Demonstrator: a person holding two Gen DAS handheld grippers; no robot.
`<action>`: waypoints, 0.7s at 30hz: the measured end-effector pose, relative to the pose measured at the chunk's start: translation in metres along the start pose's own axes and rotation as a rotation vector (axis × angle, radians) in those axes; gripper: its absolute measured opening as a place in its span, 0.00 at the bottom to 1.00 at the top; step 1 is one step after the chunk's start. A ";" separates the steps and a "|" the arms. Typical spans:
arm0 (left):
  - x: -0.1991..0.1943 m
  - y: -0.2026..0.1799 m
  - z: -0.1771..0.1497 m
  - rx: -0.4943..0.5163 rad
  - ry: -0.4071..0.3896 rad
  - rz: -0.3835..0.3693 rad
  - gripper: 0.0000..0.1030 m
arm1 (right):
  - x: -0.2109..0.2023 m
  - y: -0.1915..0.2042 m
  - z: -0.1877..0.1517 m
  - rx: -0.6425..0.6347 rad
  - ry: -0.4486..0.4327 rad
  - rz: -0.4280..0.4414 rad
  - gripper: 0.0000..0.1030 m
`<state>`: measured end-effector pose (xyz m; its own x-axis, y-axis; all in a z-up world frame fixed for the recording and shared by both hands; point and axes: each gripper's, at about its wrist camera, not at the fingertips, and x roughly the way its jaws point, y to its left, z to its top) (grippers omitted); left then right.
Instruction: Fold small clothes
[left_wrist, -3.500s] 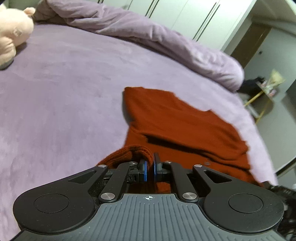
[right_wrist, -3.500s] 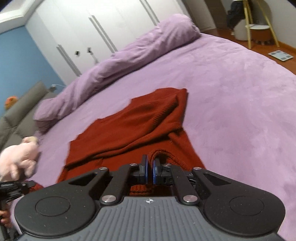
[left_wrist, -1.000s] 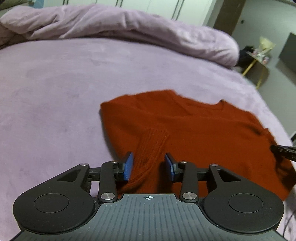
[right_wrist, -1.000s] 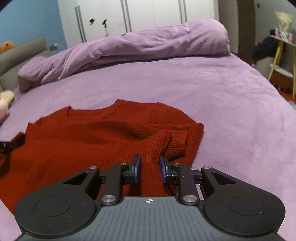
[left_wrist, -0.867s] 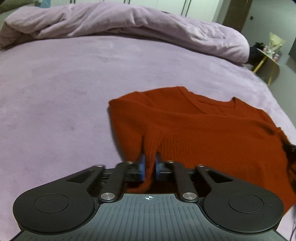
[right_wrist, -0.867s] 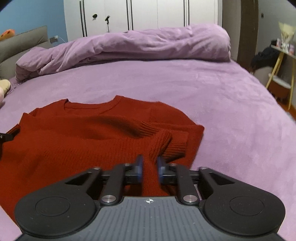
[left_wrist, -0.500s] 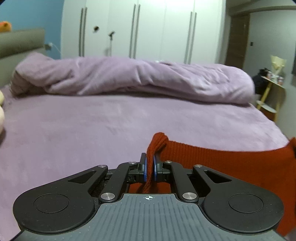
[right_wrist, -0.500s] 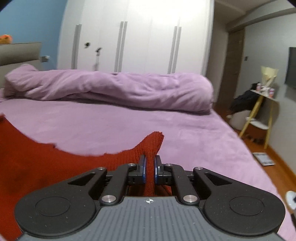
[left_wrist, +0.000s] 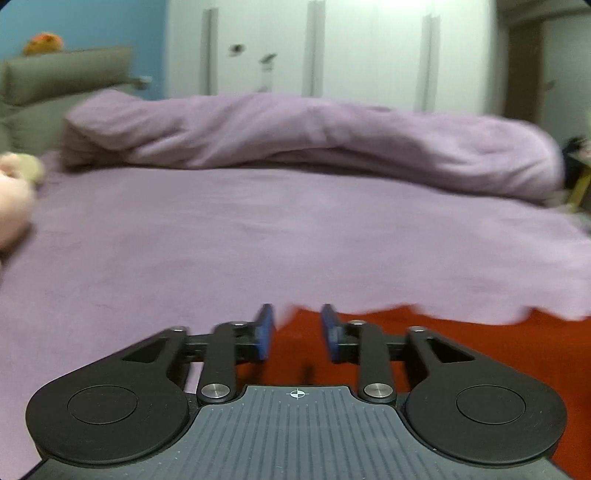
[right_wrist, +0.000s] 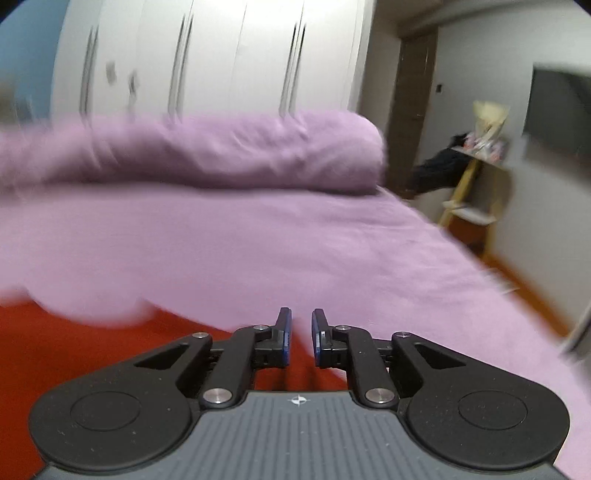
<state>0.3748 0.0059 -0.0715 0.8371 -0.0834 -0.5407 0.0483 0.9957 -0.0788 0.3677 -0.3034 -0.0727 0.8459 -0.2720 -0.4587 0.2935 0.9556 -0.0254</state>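
The red knitted sweater (left_wrist: 461, 343) lies on the purple bed, its far edge a blurred line just past my fingertips. In the left wrist view my left gripper (left_wrist: 297, 314) hangs over the sweater's left end. Its jaws are opening, and red cloth shows in the gap without touching the blue pads (left_wrist: 265, 332). In the right wrist view the sweater (right_wrist: 74, 343) fills the lower left. My right gripper (right_wrist: 301, 317) stands over its right end with its jaws opening a narrow gap. Cloth shows low between them, free of the pads.
A rolled purple duvet (left_wrist: 314, 136) lies across the far side of the bed (left_wrist: 258, 240). A pink plush toy (left_wrist: 13, 195) sits at the left edge. The bed's right edge drops to a wooden floor beside a yellow-legged side table (right_wrist: 472, 192). White wardrobes (right_wrist: 221, 55) stand behind.
Half a second ago both grippers were shut on raised folds of the sweater. Both have since let go and the cloth has dropped flat beneath them.
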 end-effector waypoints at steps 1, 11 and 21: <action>-0.001 -0.006 -0.004 -0.022 0.009 -0.064 0.38 | -0.005 0.007 -0.001 0.047 0.001 0.101 0.12; 0.054 -0.026 -0.039 0.020 0.050 -0.039 0.49 | 0.019 0.074 -0.039 -0.044 0.087 0.459 0.07; 0.051 0.007 -0.036 -0.047 0.055 -0.066 0.36 | 0.050 -0.077 -0.037 0.195 0.069 0.165 0.00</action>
<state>0.3978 0.0071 -0.1299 0.8017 -0.1522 -0.5780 0.0758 0.9851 -0.1543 0.3708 -0.3863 -0.1263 0.8592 -0.0997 -0.5019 0.2401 0.9447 0.2234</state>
